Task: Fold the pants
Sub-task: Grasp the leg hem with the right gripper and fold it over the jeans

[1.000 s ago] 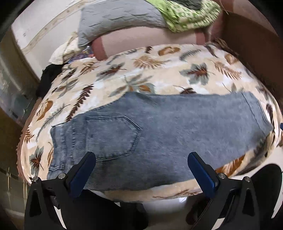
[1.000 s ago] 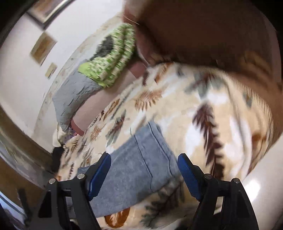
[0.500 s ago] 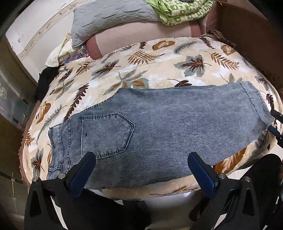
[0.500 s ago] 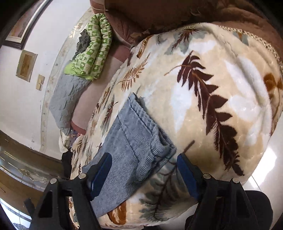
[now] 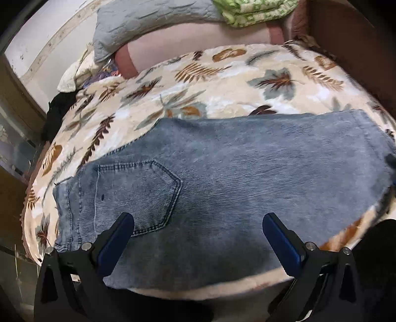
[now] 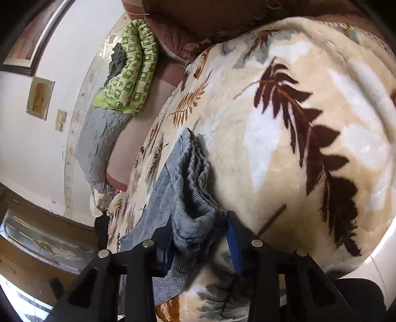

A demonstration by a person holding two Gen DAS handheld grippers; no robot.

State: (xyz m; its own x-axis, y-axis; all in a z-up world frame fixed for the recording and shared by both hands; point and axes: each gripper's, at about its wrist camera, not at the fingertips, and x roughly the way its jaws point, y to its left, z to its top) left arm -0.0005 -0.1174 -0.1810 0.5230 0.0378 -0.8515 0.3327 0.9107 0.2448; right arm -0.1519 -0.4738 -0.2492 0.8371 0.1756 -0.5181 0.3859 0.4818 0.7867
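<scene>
The blue denim pants [image 5: 222,178] lie flat across a leaf-patterned blanket [image 5: 198,81], folded lengthwise, back pocket at left, leg hems at right. My left gripper [image 5: 198,232] is open, hovering over the pants' near edge just right of the pocket. My right gripper [image 6: 198,237] is shut on the bunched leg hems of the pants [image 6: 193,203] at the blanket's [image 6: 284,138] near edge. A bit of the right gripper shows at the far right of the left wrist view [image 5: 392,161].
A grey pillow [image 5: 148,22] and a green patterned quilt [image 5: 255,12] lie on a pink bolster at the bed's far side. A brown headboard stands at right [image 5: 351,47]. A black garment [image 5: 59,109] lies at the left edge. A white wall is behind.
My right gripper has moved onto the leg hems and closed, bunching them. My left gripper has come lower and nearer the pants, still open.
</scene>
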